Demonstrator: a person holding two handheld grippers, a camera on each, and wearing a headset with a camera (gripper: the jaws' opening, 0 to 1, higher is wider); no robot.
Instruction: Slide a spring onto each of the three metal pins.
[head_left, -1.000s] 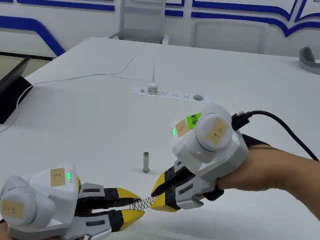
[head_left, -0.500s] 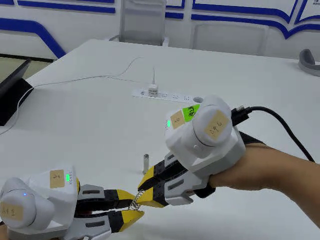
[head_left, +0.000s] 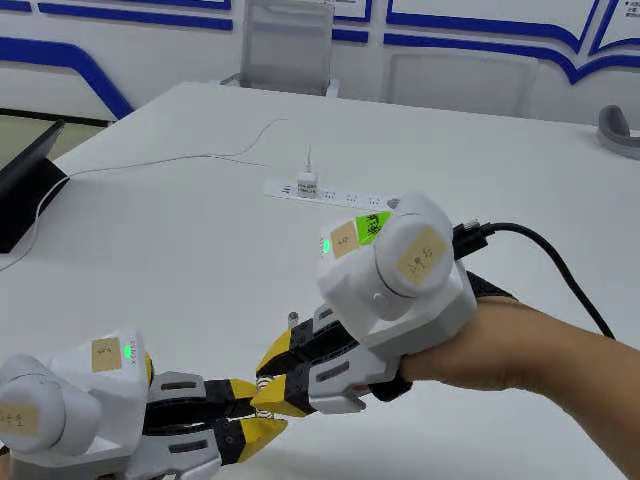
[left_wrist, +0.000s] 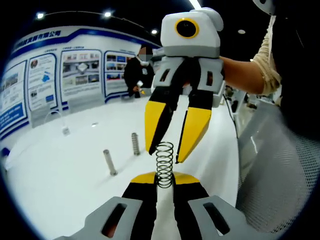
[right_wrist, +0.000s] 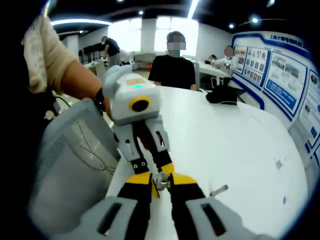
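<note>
The right tool (head_left: 260, 385) has been brought closer to the left tool (head_left: 257, 410) than a second ago. Back then a long bit of the spring (left_wrist: 164, 160) was seen between them; now hardly any is seen from the head. So the spring is likely being handed over, and it has not been slid onto anything yet.

One end of the spring is clamped in the left tool's shut jaws. The right tool's jaws are apart, one on each side of the free end; if it is touched by them cannot be told.

In the left gripper view the spring is seen from the side, with a near pin (left_wrist: 108, 162) and a far pin (left_wrist: 135, 143) stood bare on the worktop (left_wrist: 65, 190) at 9 o'clock. In the head view just a pin top (head_left: 292, 318) is seen, at 12 o'clock from the tips. In the right gripper view the spring is seen end on, as a small ring.
</note>
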